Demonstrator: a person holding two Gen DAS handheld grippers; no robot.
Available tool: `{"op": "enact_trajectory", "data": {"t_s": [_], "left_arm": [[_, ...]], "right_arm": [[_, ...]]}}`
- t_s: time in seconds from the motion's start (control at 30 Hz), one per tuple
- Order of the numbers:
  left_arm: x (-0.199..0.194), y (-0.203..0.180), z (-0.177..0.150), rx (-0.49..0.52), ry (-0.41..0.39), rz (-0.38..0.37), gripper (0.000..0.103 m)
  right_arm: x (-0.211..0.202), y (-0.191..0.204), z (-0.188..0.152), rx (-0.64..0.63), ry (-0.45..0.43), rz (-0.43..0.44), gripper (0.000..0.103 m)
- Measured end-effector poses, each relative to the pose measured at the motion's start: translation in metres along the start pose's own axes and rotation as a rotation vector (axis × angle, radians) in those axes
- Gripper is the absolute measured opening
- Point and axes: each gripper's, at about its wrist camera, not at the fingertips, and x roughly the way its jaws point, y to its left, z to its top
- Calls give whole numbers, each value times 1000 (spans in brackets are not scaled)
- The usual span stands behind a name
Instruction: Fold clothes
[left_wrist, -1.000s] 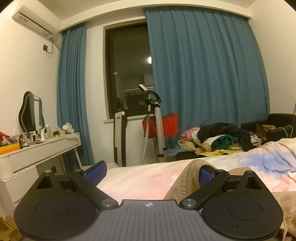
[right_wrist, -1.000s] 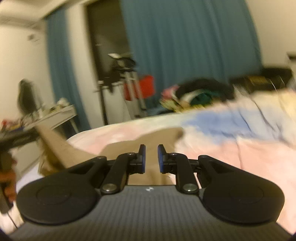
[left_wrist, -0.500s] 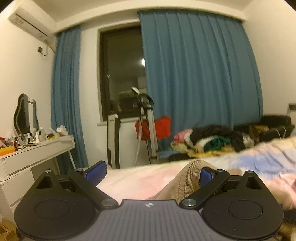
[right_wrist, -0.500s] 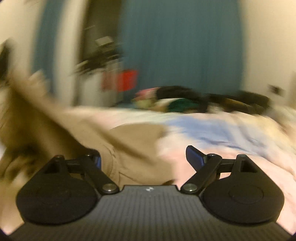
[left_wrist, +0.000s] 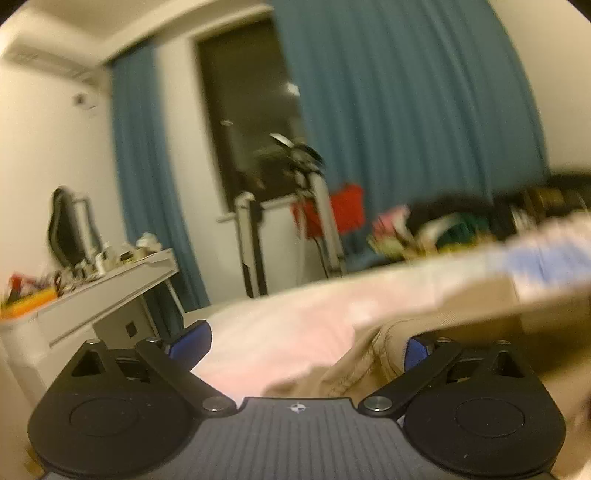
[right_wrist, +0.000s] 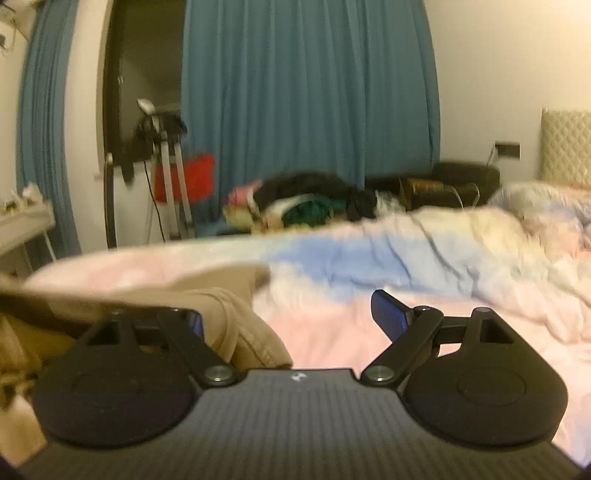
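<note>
A tan corduroy garment (left_wrist: 373, 354) lies bunched on the pink and blue bedspread (left_wrist: 295, 325). My left gripper (left_wrist: 303, 341) is open, low over the bed; a fold of the garment sits against its right finger (left_wrist: 415, 350). In the right wrist view the same garment (right_wrist: 236, 325) lies at the left, with a fold beside the left finger (right_wrist: 194, 323). My right gripper (right_wrist: 291, 321) is open and holds nothing. Both views are blurred.
A white desk (left_wrist: 103, 288) with small items stands left of the bed. A tripod (left_wrist: 314, 206) and a red bag (left_wrist: 343, 210) stand by the blue curtains. A pile of clothes (right_wrist: 303, 206) lies beyond the bed. Pillows (right_wrist: 543, 206) lie at the right.
My right gripper has opened from nearly shut and swung right along the bed. My left gripper stayed open and tilted lower; the garment slumped from a raised fold.
</note>
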Motion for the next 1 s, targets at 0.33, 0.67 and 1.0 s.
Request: {"op": "enact_trajectory", "data": {"t_s": [0.33,0.67,1.0], "left_arm": [[-72,33,33,-195,-123,55,101],[-158,110,163,-315,-372,103,103],[-258,174,342,-323,-616,12,103]], "right_arm": [[-17,-1,3,-51,73,-15,87],[-130,-1,170,24,-309,94,87],[-263,-27,345,35,-617,201,87]]}}
